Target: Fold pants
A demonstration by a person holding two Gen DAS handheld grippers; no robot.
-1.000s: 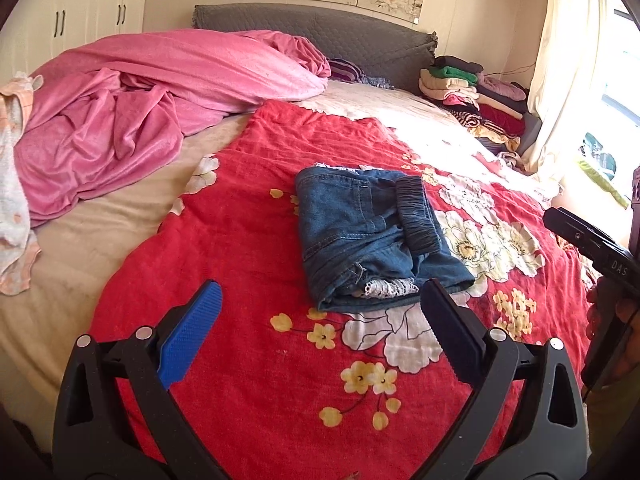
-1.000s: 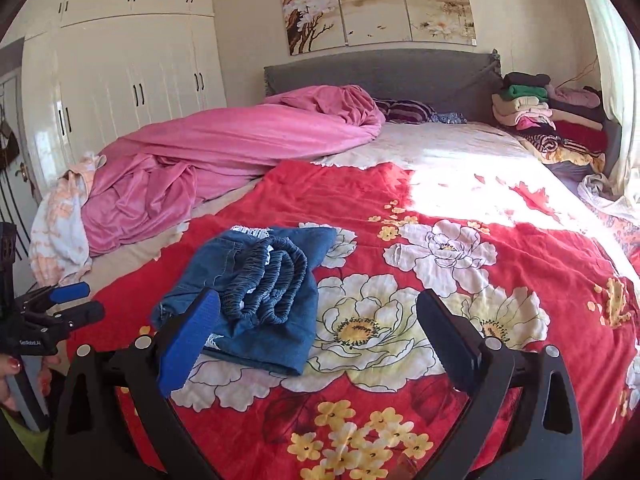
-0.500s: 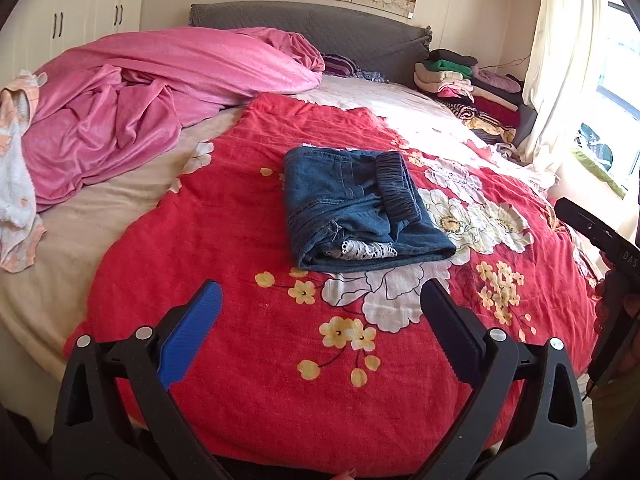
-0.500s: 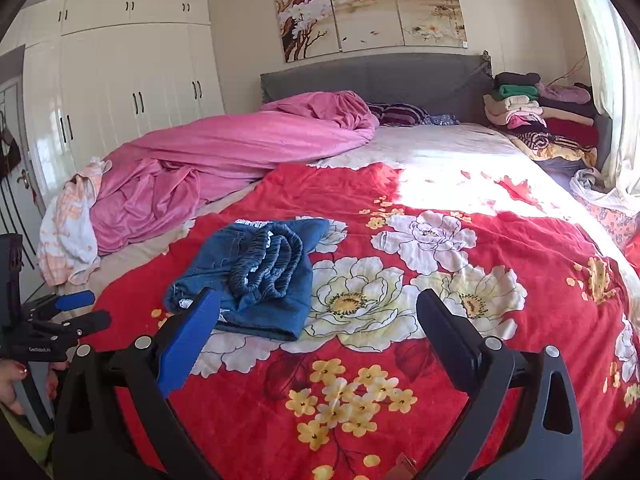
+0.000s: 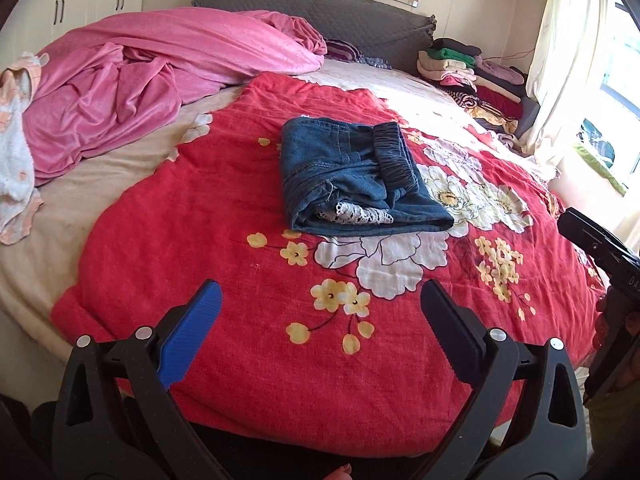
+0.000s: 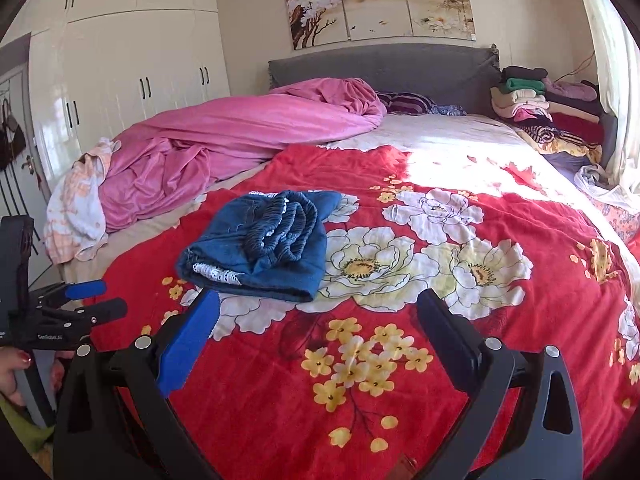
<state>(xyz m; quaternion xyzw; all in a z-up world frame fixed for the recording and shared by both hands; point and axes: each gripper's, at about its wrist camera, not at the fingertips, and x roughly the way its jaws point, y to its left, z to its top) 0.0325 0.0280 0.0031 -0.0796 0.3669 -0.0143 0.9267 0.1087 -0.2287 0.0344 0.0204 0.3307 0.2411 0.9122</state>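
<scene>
Both grippers are backing off from the pants [image 5: 356, 176]; I'm keeping left gripper [image 5: 320, 312] and right gripper [image 6: 318, 320] spread apart, empty. They're lying folded on the red blanket [image 5: 224, 240], twelve o'clock from left, eleven from right.

The red floral blanket [image 5: 224, 264] lies bare on every side of the folded denim pants [image 5: 352, 178], so the near, left and right approaches are free. Far left, the heaped pink duvet [image 5: 160, 68] blocks the way. Far right, a stack of folded clothes [image 5: 468, 66] fills the corner by the grey headboard [image 6: 384, 68].
</scene>
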